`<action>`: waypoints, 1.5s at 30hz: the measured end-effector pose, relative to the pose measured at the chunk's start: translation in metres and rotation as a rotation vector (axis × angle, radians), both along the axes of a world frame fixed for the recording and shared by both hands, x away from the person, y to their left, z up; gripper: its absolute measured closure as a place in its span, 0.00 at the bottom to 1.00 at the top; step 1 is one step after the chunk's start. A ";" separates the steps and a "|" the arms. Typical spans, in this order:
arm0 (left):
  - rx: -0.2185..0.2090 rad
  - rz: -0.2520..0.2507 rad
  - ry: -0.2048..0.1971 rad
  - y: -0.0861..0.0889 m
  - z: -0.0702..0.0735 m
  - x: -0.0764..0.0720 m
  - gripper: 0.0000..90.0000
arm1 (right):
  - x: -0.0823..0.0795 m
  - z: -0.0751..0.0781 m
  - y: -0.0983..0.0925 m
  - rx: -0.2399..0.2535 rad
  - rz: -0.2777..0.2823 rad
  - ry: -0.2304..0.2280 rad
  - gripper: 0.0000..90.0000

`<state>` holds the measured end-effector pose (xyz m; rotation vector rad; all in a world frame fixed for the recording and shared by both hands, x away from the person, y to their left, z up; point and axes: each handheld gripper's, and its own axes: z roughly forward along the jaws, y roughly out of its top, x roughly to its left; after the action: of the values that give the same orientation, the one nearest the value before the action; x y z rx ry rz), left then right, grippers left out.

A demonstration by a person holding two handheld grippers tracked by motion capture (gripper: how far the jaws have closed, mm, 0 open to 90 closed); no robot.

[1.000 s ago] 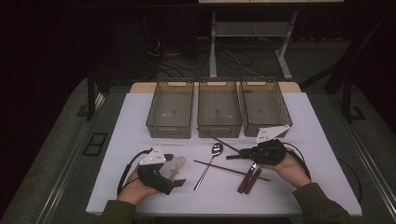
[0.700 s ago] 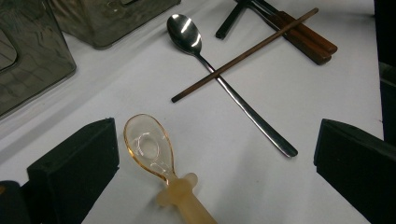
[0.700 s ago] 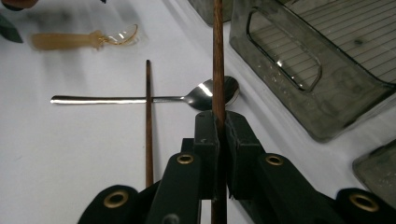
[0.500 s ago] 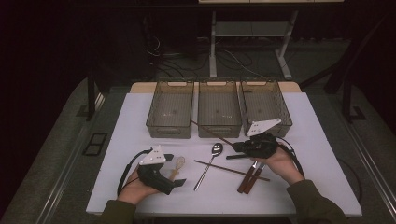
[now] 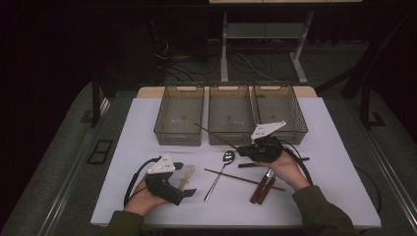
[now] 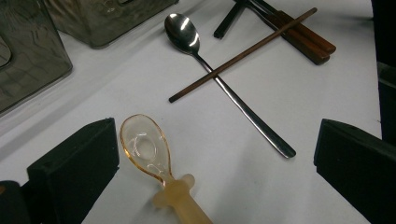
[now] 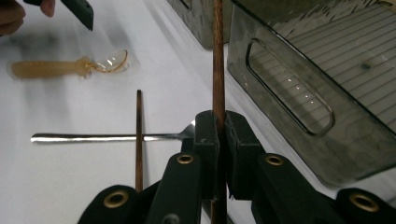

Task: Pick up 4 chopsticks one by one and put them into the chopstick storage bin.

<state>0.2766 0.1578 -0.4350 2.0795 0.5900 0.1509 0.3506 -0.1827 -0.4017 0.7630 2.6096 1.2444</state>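
Note:
My right gripper (image 5: 242,149) (image 7: 218,135) is shut on a thin brown chopstick (image 5: 216,135) (image 7: 217,56), held off the table. The stick slants up and left across the front of the middle clear bin (image 5: 230,137). My left gripper (image 5: 184,179) (image 6: 215,137) rests on the white table, jaws wide open. A translucent amber spoon (image 5: 187,172) (image 6: 145,149) lies between them, close to the left jaw and untouched. A metal spoon (image 5: 220,174) (image 6: 224,86) lies on the table with a second brown chopstick (image 5: 243,178) (image 6: 243,51) crossing it.
Three clear bins stand in a row at the back, the left bin (image 5: 178,135) and the right bin (image 5: 292,130) flanking the middle one. A pair of thick brown sticks (image 5: 262,189) and a black stick (image 5: 295,160) lie under the right hand.
The right gripper has carried the chopstick left and back, closer to the bins. The left gripper has stayed where it was.

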 end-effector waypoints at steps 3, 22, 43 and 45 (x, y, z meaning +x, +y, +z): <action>-0.002 0.000 0.001 0.000 0.000 0.000 0.00 | 0.003 0.002 0.005 0.008 -0.011 0.000 0.93; -0.012 0.007 -0.002 -0.001 0.000 -0.001 0.00 | 0.029 0.014 0.031 0.037 -0.094 0.010 0.93; -0.014 0.002 0.001 -0.002 0.000 -0.001 0.00 | 0.056 0.030 0.060 0.046 -0.141 0.017 0.93; -0.013 0.001 0.001 -0.002 0.000 -0.001 0.00 | 0.059 0.032 0.063 0.045 -0.146 0.015 0.93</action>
<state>0.2753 0.1556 -0.4353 2.0670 0.5909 0.1463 0.4099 -0.1198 -0.3694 0.9546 2.4938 1.2635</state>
